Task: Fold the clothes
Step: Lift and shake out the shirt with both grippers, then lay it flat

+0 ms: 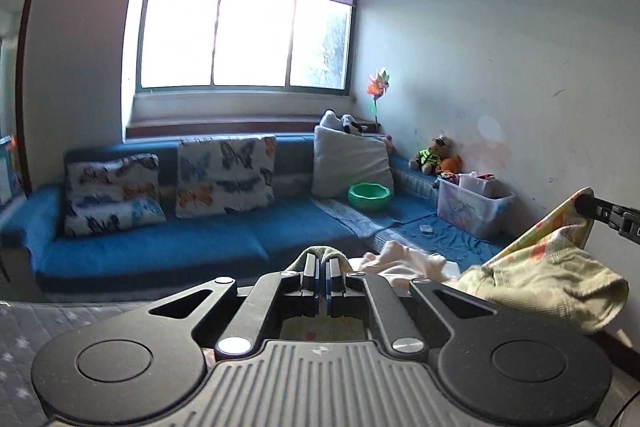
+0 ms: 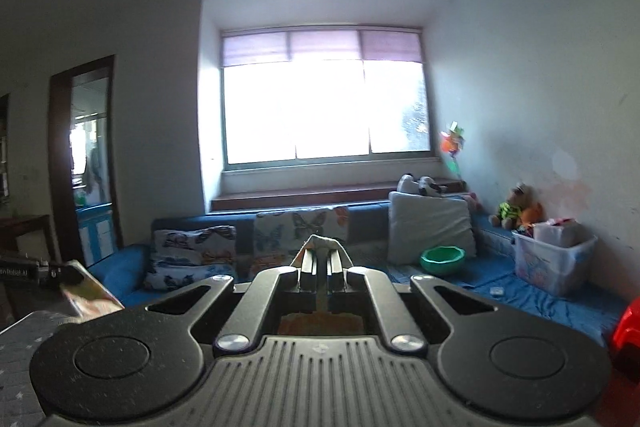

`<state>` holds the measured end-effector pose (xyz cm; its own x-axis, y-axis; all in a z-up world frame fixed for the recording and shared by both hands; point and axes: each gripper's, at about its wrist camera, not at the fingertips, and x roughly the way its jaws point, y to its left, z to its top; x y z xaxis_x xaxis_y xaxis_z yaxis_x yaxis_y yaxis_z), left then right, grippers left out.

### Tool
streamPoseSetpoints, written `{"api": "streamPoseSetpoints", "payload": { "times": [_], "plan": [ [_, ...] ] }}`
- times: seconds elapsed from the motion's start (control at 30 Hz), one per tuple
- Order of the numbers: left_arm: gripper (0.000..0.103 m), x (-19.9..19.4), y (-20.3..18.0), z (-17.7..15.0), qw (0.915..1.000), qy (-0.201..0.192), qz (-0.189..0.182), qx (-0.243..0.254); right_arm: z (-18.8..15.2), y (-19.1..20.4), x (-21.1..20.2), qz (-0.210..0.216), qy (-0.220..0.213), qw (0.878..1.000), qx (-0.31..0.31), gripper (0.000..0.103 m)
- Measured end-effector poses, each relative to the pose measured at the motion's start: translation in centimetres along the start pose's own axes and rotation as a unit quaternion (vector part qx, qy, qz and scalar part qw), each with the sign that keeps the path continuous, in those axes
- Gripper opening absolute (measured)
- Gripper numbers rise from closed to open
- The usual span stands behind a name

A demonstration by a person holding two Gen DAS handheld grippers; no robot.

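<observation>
Where both tongs (image 1: 323,267) pinch, garment (image 1: 548,267) mostly hidden

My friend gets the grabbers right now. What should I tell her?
Left gripper: shut on one edge of the pale yellow-green printed garment.
Right gripper: shut on another edge of the same garment, which hangs between the two, lifted up.
A cream-white cloth lies below, in front of the blue sofa.
Done: garment picked up.
Left: no fold shows yet; fold it, then probably the cream cloth.

A bright window (image 2: 324,107) lights white walls above a blue sofa (image 1: 160,239).
</observation>
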<state>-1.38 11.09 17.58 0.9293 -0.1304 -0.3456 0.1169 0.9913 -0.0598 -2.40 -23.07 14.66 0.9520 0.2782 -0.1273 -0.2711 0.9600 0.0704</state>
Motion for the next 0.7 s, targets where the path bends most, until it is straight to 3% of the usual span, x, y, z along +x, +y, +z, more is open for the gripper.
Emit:
{"api": "streamPoseSetpoints", "payload": {
  "times": [0.17,0.37,0.47,0.6,0.7],
  "plan": [
    [0.003,-3.3,0.1,-3.5,0.9993,0.029,-0.007,0.023,-3.1,1.2,-2.4,0.036,0.047,0.998,-0.014,0.004],
    [0.003,-6.3,-0.6,-10.7,0.9925,0.111,-0.027,0.044,-10.0,2.8,-6.1,0.076,0.175,0.981,-0.044,0.004],
    [0.003,-7.1,-0.6,-14.6,0.9832,0.17,-0.047,0.046,-13.3,3.2,-7.4,0.084,0.244,0.964,-0.056,0.004],
    [0.004,-7.9,-0.5,-19.4,0.9643,0.254,-0.066,0.037,-16.1,3.9,-9.4,0.105,0.325,0.937,-0.074,0.009],
    [0.009,-8.4,-0.2,-21.3,0.9531,0.292,-0.074,0.03,-16.2,4.1,-10.2,0.112,0.35,0.926,-0.088,0.017]
  ]
}}
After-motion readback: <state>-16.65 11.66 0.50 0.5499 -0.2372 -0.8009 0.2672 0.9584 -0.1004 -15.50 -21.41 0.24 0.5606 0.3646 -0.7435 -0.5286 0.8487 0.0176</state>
